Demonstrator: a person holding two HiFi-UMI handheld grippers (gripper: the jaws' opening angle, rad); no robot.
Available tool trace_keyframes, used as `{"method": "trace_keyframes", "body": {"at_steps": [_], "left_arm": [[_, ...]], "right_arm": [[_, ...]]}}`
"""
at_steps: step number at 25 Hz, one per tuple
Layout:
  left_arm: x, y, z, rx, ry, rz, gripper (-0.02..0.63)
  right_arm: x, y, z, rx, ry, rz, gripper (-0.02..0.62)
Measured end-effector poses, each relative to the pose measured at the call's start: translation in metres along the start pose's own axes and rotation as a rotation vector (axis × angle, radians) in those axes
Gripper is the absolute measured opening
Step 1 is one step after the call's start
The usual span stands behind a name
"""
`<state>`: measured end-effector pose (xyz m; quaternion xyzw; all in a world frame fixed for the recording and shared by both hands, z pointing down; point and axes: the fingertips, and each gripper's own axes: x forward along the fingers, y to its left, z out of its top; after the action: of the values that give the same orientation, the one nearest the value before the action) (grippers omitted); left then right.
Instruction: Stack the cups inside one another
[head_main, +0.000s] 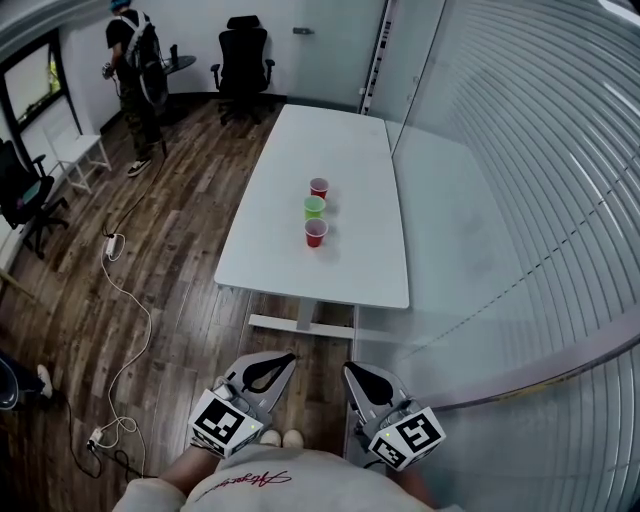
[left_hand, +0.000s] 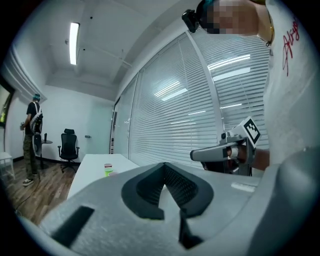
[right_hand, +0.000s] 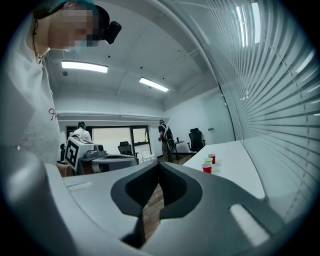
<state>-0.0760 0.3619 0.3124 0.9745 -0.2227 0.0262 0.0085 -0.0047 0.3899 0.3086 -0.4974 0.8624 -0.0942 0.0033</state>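
Three cups stand in a row on the white table (head_main: 340, 280): a red cup (head_main: 318, 187) farthest, a green cup (head_main: 314, 207) in the middle, and a red cup (head_main: 316, 232) nearest. My left gripper (head_main: 288, 358) and right gripper (head_main: 350, 369) hang side by side well short of the table's near edge. Both are shut and hold nothing. In the right gripper view, the near red cup (right_hand: 206, 168), green cup (right_hand: 208, 161) and far red cup (right_hand: 212, 158) show beyond the shut jaws of the right gripper (right_hand: 159, 164). The left gripper view shows the green cup (left_hand: 108, 172) far ahead.
A glass wall with blinds (head_main: 520, 200) runs along the table's right side. Wooden floor lies to the left, with a cable (head_main: 125, 300) across it. A person (head_main: 135, 70) stands at the back left, near an office chair (head_main: 243, 55) and a white chair (head_main: 85, 150).
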Motion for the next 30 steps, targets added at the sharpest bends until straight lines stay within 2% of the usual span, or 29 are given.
{"method": "trace_keyframes", "body": {"at_steps": [2,9,12,14,17,19,30], "left_arm": [[0.002,0.001,0.001,0.007,0.018,-0.001,-0.005],[0.005,0.002,-0.012,-0.055,0.065,0.008,-0.005],[0.010,-0.003,-0.020,-0.038,0.069,0.002,-0.005],[0.016,-0.009,-0.018,-0.032,0.048,-0.006,-0.005],[0.017,-0.019,-0.027,-0.072,0.067,-0.014,-0.005],[0.017,-0.022,-0.022,-0.081,0.046,-0.012,-0.005],[0.009,-0.013,-0.017,-0.101,0.038,0.019,-0.005]], "right_arm": [[0.003,-0.005,0.001,-0.008,0.004,-0.005,0.000],[0.003,-0.015,0.001,-0.032,0.016,-0.020,0.000],[-0.002,-0.020,-0.001,-0.029,0.010,-0.023,0.000],[-0.004,-0.022,-0.003,-0.032,0.012,-0.022,0.000],[-0.008,-0.022,-0.007,-0.040,0.023,-0.021,0.000],[-0.010,-0.018,-0.007,-0.042,0.024,-0.019,0.000],[-0.006,-0.021,-0.005,-0.028,0.022,-0.017,0.000]]}}
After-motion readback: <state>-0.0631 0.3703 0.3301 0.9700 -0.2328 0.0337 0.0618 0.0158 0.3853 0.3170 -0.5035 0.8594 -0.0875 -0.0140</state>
